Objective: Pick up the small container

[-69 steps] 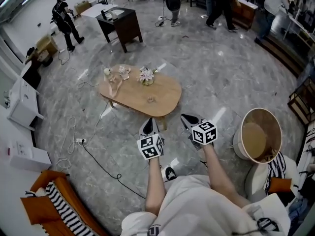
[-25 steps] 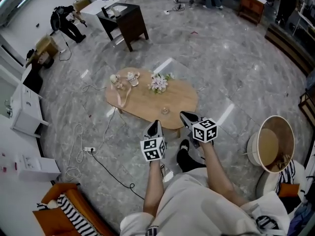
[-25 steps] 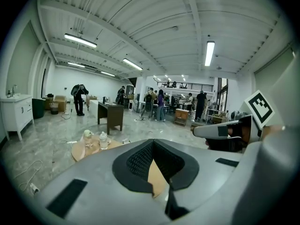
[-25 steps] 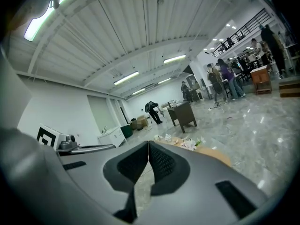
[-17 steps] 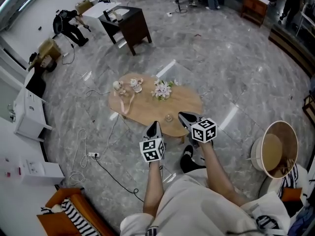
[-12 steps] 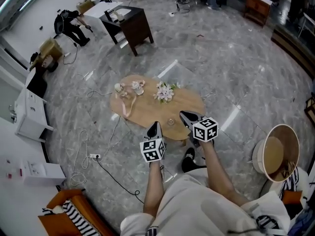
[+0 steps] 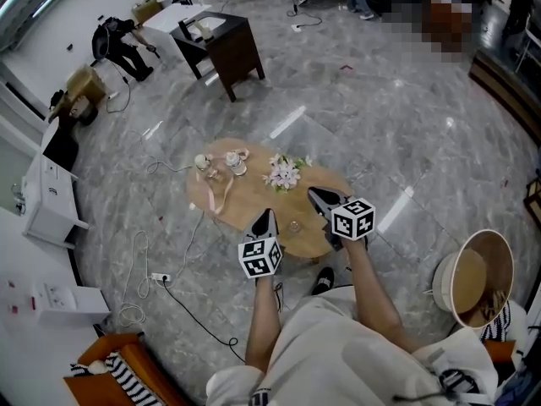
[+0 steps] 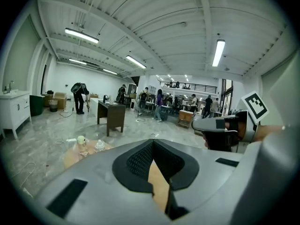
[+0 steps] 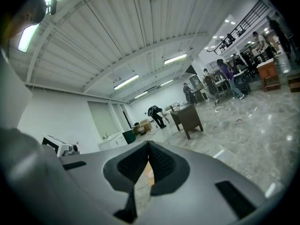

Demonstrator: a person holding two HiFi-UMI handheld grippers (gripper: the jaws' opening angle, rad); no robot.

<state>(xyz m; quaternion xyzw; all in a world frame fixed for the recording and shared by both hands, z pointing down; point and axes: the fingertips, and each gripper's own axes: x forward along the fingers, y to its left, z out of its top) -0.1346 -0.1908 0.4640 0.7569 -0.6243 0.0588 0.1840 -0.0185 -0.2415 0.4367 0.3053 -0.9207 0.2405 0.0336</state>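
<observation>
Left claw [image 7: 263, 219] and right claw [image 7: 320, 199] are both pinched closed, empty. The small clear container [image 7: 293, 225] sits by the near edge of the oval wooden tabletop [image 7: 254, 194]. Go in closed and it'll probably get knocked off.

Left gripper: your left gripper [image 7: 263, 218] ends in black pointed jaws. Seen from its own view, the body is a smooth grey shell with black, finely ribbed pads and black rectangular insets.
Left marker cube: the white cube [image 7: 259, 257] behind those jaws carries black square-patterned markers on its faces.
Right gripper: your right gripper [image 7: 321, 200] has the same build, with a grey shell, black ribbed pads and black jaw tips.
Right marker cube: the white cube [image 7: 352, 219] on it has bold black square markers.
Top: you wear a loose, pale cream top [image 7: 338, 353], with a small black-and-white mark at its lower edge.
Shoe: your black shoe [image 7: 322, 279] shows on the floor.
</observation>
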